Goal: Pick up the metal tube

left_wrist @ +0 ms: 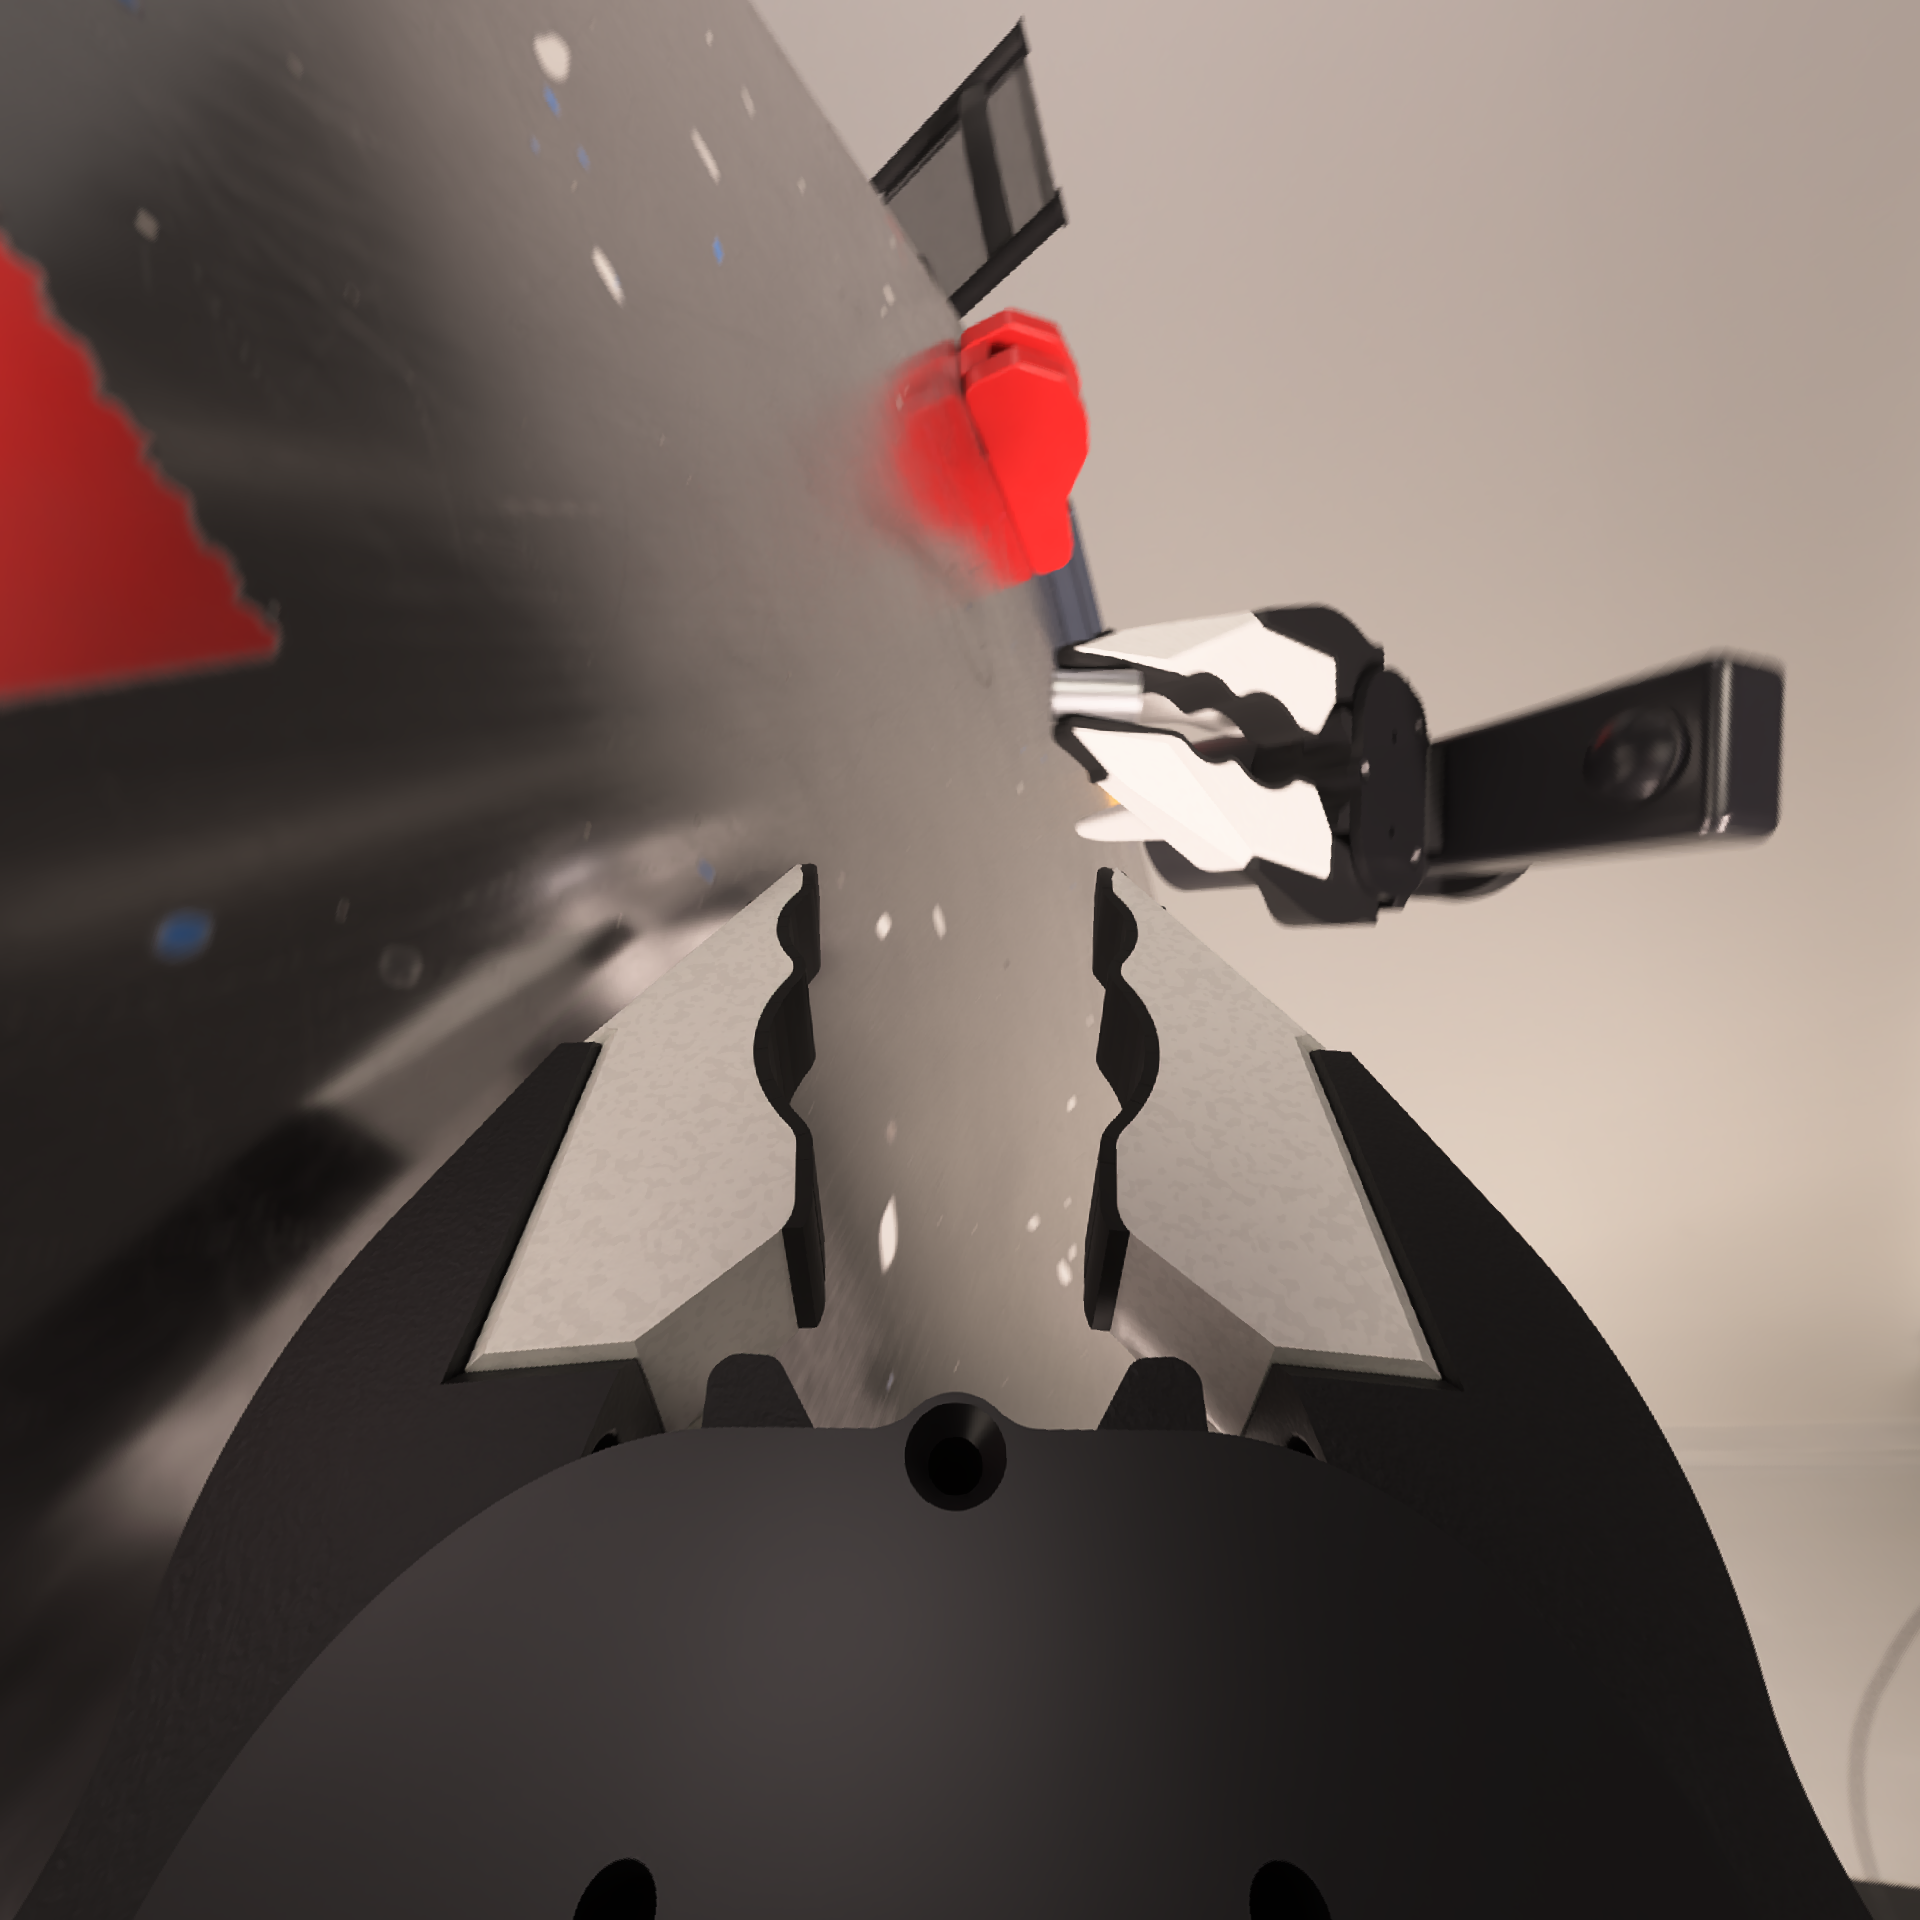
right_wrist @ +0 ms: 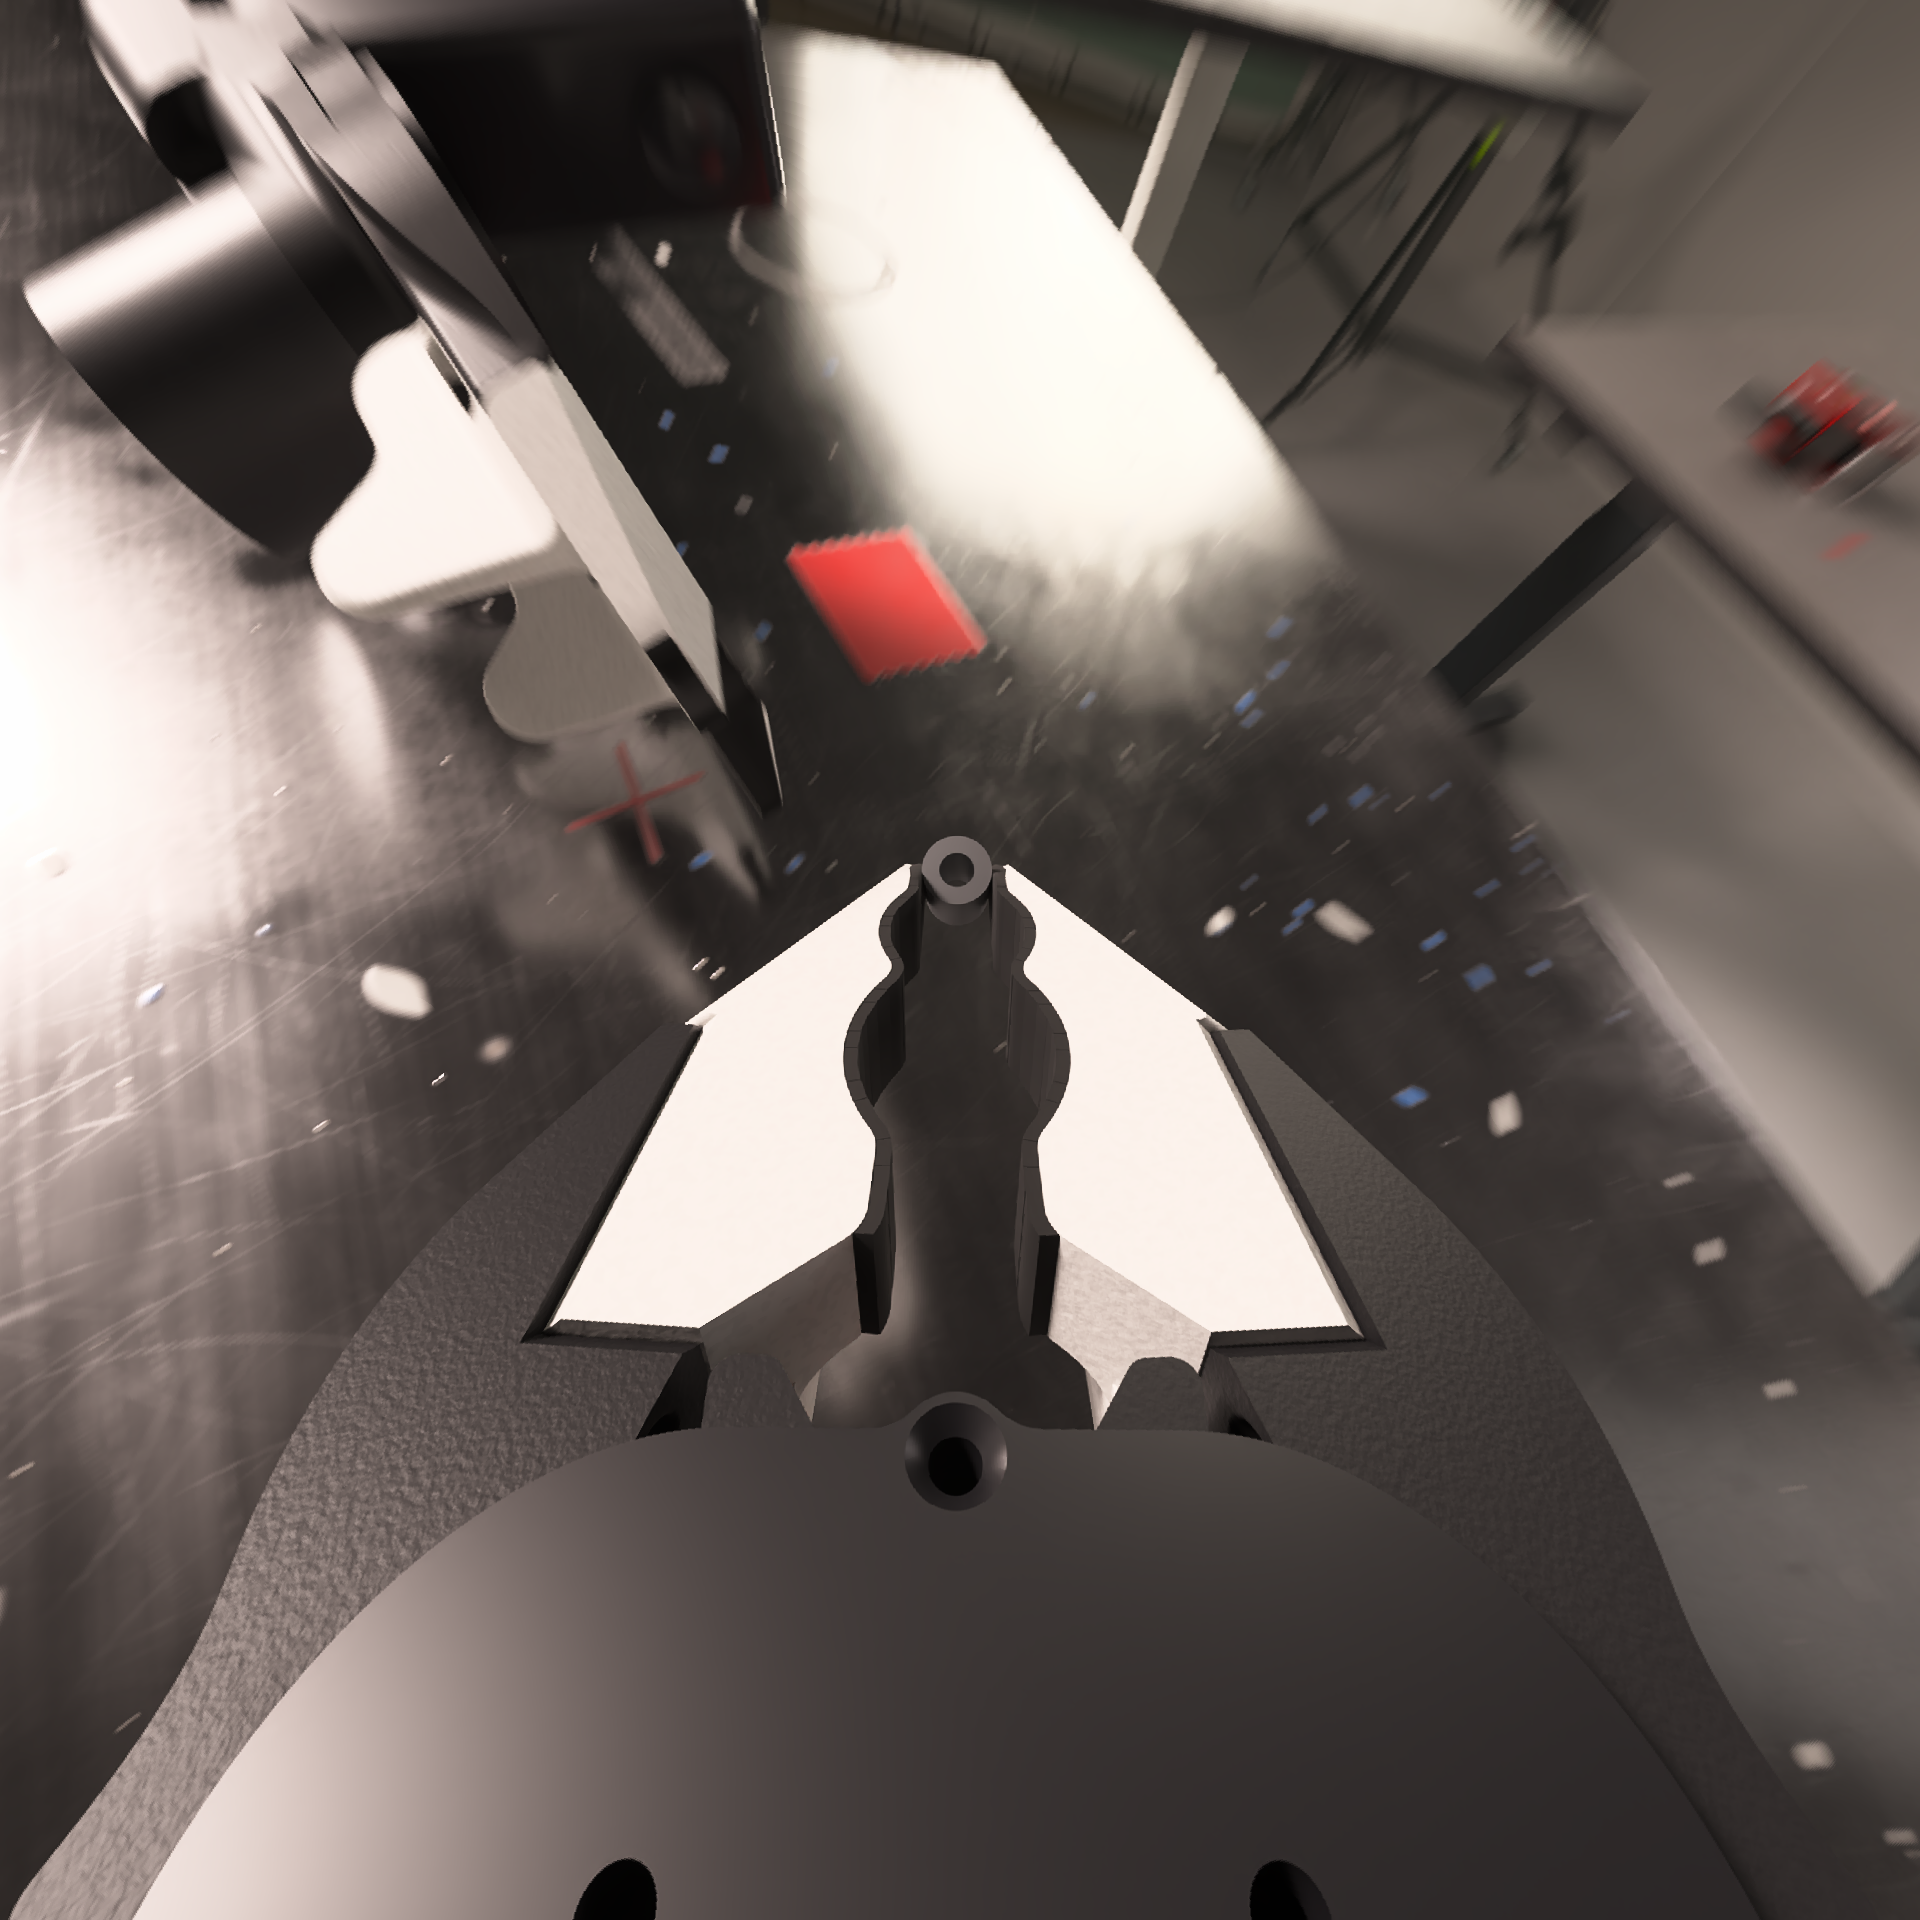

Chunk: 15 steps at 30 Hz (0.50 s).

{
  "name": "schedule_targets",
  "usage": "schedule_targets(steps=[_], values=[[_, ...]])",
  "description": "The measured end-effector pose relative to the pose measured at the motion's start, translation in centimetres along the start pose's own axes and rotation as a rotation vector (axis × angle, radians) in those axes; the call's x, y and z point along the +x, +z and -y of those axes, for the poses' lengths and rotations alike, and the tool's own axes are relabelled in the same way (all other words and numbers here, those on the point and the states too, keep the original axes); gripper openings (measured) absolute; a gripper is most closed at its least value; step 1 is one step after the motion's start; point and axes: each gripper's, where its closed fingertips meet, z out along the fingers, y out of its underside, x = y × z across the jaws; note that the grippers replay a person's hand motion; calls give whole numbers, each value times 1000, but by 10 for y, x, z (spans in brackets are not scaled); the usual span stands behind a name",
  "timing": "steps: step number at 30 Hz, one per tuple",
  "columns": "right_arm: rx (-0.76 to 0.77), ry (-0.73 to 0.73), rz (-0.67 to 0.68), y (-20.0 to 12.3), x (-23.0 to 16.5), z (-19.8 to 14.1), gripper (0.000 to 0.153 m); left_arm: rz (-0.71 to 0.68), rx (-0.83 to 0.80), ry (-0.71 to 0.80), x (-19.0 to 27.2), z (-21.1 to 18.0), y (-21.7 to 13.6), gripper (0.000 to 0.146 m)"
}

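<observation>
The left gripper [left_wrist: 956, 1091] has its fingers spread with only bare surface [left_wrist: 623, 623] in the gap. Ahead to its right, the red clamp [left_wrist: 997, 436] and the right gripper [left_wrist: 1081, 717], clamped on the tube [left_wrist: 1091, 694], crowd the surface edge. A red block [right_wrist: 883, 603] lies apart on the surface; open floor lies beyond the edge.

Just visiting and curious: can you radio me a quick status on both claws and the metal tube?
Right gripper shut on metal tube, tube end-on at fingertips. Left gripper open, empty, over the speckled table. Nothing blocking.
</observation>
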Motion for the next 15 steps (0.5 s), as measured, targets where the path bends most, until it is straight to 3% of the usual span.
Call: schedule_targets(steps=[3,6,10,15], values=[[95,-83,-119,-6,23,23,12,-51,18,-42,5,26,16,53],[119,-121,-245,-5,47,31,12,-42,-3,18,5,51,32,53],[32,-237,-380,-1,64,19,12,4,-72,172,-1,71,47,53],[-102,-407,-470,8,70,4,12,-2,-121,164,-14,69,53,53]])
